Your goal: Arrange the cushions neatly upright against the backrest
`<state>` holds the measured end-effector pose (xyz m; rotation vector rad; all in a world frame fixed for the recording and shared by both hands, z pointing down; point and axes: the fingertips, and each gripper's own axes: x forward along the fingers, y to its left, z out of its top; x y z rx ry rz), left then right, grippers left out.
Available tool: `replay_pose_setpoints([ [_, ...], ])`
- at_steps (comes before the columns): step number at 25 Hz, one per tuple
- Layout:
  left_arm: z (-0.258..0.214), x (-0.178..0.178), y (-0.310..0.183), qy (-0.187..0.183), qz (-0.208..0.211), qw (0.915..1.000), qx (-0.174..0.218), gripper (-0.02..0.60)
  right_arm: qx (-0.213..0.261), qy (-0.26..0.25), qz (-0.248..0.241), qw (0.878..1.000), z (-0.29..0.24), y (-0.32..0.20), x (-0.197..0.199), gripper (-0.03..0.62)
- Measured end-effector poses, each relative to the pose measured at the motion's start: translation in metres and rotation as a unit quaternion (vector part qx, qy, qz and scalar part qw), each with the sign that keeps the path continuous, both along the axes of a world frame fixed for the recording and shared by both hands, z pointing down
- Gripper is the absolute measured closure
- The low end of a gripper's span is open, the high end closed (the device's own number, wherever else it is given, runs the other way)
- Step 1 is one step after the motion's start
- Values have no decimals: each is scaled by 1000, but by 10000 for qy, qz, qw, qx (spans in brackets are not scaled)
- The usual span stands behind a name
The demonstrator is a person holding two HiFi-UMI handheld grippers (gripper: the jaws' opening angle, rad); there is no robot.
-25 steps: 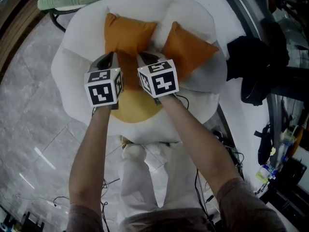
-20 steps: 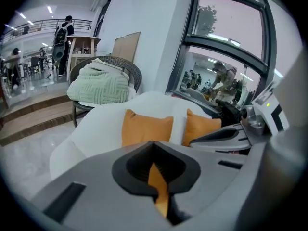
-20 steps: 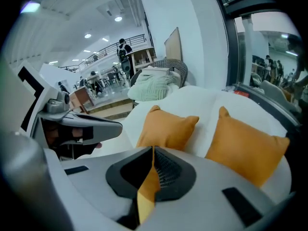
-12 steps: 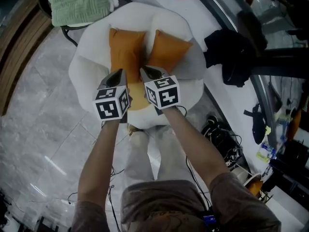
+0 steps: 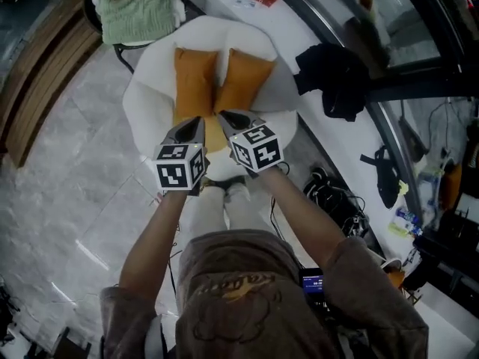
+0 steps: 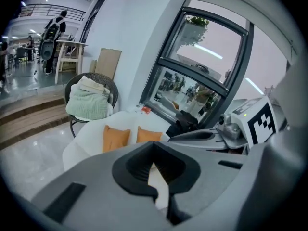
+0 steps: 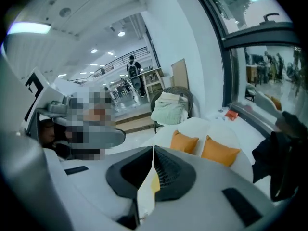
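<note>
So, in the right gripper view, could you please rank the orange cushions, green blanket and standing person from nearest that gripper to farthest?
1. Orange cushions, on the white seat ahead.
2. Green blanket, on the chair behind it.
3. Standing person, far background, upper left.

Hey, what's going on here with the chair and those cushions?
A person stands over a white rounded armchair, a gripper in each hand. Two orange square fabric cushions stand side by side, upright against its backrest. The left gripper and right gripper are shut, empty, and hover clear of them.
</note>
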<state>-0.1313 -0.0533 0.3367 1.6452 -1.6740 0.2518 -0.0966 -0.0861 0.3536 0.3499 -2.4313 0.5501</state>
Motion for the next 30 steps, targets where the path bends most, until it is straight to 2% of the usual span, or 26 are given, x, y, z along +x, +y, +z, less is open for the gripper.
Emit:
replay_pose_setpoints([
  [5,-55,32,13,-156,243,9993,232,575,183,-192,-426,9987,-53,17,35,568],
  [12,-114,74,25,-485,765,9942,579,575,128,-751,-644,9950,-119,39,60,568],
  [20,-164,119,44,-373,1530,9833,910,575,203,-932,-1134,9890,-161,77,93,568],
  [26,-192,140,57,-314,1868,9741,1232,575,347,-1294,-1169,9841,-196,89,121,568],
  [30,-207,152,64,-182,2041,9679,1455,575,486,-1672,-1301,9761,-223,98,135,568],
])
